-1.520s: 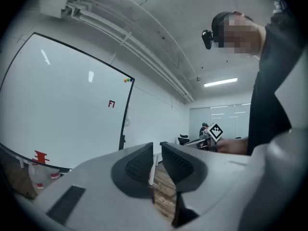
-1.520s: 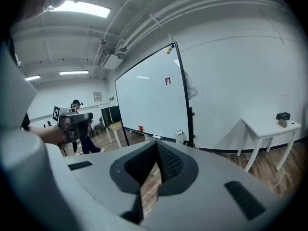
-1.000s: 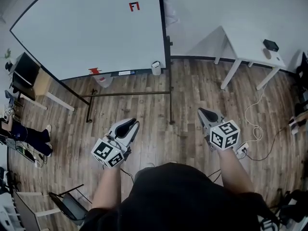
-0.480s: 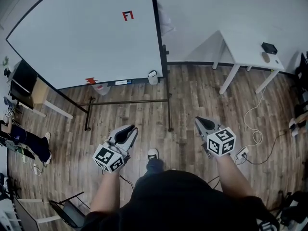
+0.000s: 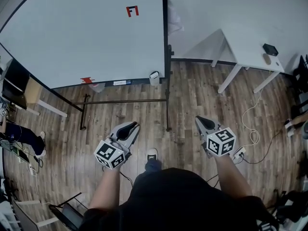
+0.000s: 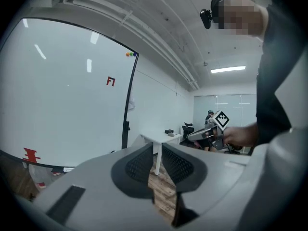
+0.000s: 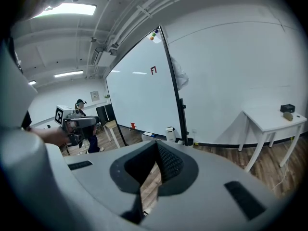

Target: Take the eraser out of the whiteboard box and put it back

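Observation:
The whiteboard stands on a black frame ahead of me. A small white box sits at the right end of its tray, with a red item and a small white and blue piece further left. I cannot tell which is the eraser. My left gripper and right gripper hover over the wood floor, well short of the board, both shut and empty. The left gripper view shows its pads closed towards the board. The right gripper view shows closed jaws and the box.
A white table with a black item stands at the right wall. A cable and power strip lie on the floor right of me. A desk with a monitor and a seated person are at the left.
I have stepped towards the whiteboard and my shoe has come into view below. Both grippers were carried forward and slightly down, still shut and empty.

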Demonstrator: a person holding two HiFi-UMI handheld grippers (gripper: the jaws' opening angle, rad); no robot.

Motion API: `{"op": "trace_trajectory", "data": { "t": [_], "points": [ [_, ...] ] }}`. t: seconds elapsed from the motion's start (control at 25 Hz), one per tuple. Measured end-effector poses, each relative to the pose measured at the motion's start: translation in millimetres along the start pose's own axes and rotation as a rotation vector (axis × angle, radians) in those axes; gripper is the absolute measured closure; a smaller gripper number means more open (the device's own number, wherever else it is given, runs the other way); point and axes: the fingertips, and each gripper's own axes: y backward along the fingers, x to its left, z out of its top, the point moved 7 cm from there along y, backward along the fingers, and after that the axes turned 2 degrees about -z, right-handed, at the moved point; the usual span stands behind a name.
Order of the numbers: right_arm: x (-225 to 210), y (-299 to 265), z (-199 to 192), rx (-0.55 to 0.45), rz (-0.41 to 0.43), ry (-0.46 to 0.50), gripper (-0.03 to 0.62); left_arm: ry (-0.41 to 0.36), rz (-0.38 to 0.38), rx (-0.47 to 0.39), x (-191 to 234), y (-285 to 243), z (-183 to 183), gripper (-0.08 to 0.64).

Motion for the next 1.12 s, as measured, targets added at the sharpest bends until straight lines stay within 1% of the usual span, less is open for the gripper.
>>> {"op": "trace_trajectory", "data": {
  "t": [0.24,0.84,1.12],
  "points": [
    [0.9,-33.3,12.5,0.012,-0.02,-0.008,0.597,0.017,-0.001,-0.004,44.1,-9.4,4.8,0.494],
    [5.0,-101.9,40.0,0.05,-0.088,-0.027,0.598,0.055,-0.087,0.023,133.7,-39.2,4.8,0.494],
    [8.4,-126.8,49.8,0.061,-0.121,-0.032,0.598,0.053,-0.125,0.035,169.2,-52.9,5.0,0.494]
  ]
}}
